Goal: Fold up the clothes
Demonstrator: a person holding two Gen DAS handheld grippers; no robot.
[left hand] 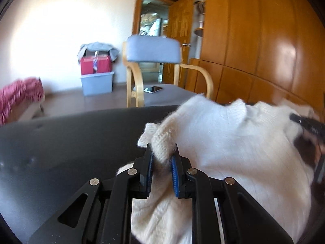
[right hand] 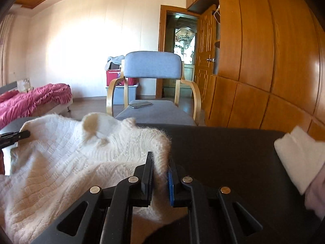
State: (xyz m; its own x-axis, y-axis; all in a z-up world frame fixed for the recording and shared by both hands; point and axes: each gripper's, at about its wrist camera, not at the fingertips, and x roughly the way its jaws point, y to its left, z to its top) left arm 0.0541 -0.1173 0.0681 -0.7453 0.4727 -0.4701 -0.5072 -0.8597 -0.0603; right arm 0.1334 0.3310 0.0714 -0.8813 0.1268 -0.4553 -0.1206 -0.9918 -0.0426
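A fluffy white knit sweater (left hand: 233,142) lies bunched on a dark table (left hand: 71,142). My left gripper (left hand: 162,152) is shut on a fold of the sweater at its left edge. In the right wrist view the sweater (right hand: 61,162) spreads to the left, and my right gripper (right hand: 160,160) is shut on its right edge. The right gripper's black tip (left hand: 304,124) shows at the far right of the left wrist view, blurred. The left gripper's tip (right hand: 14,137) shows at the left edge of the right wrist view.
A folded white cloth (right hand: 298,158) lies on the table (right hand: 233,152) at the right. Behind the table stands a grey armchair (right hand: 152,81) with a phone (right hand: 140,104) on its seat. A wooden wardrobe (right hand: 264,61) lines the right, a pink bed (right hand: 32,101) the left.
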